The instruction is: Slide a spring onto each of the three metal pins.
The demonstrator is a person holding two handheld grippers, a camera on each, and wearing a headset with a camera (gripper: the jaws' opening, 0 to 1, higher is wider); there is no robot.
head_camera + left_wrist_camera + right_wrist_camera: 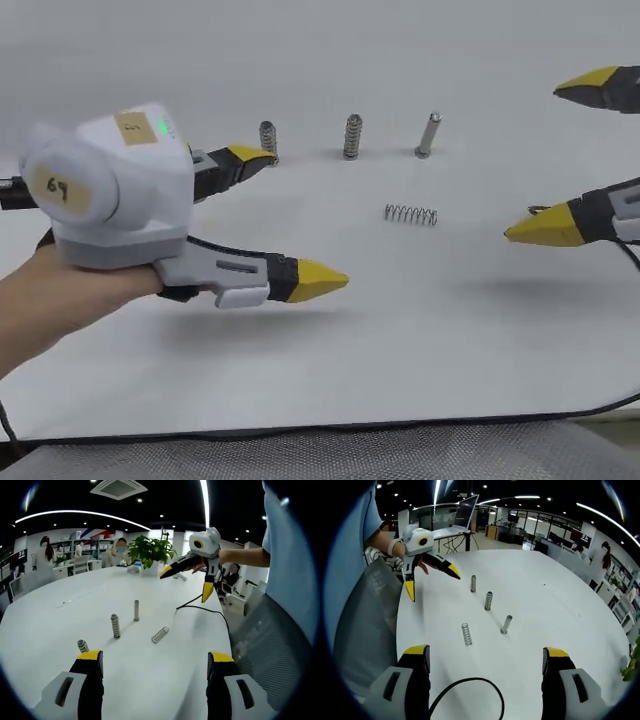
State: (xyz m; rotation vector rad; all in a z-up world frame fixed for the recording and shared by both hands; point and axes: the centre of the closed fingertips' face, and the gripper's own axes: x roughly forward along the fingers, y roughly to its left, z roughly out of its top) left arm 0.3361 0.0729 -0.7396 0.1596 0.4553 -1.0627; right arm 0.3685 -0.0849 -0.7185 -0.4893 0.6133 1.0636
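The left pin (267,140) and middle pin (352,137), upper centre of frame, carry springs. The right pin (428,135) is bare; the loose spring (411,214) lies on the surface (300,370) below it. One fitting remains. The left claw (305,218) and right claw (535,160) gape wide, empty.

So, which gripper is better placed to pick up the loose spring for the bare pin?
Probably right. The right gripper is open, and the loose spring and bare pin lie just ahead of it; from the left gripper, that pin stands beyond two sprung pins.
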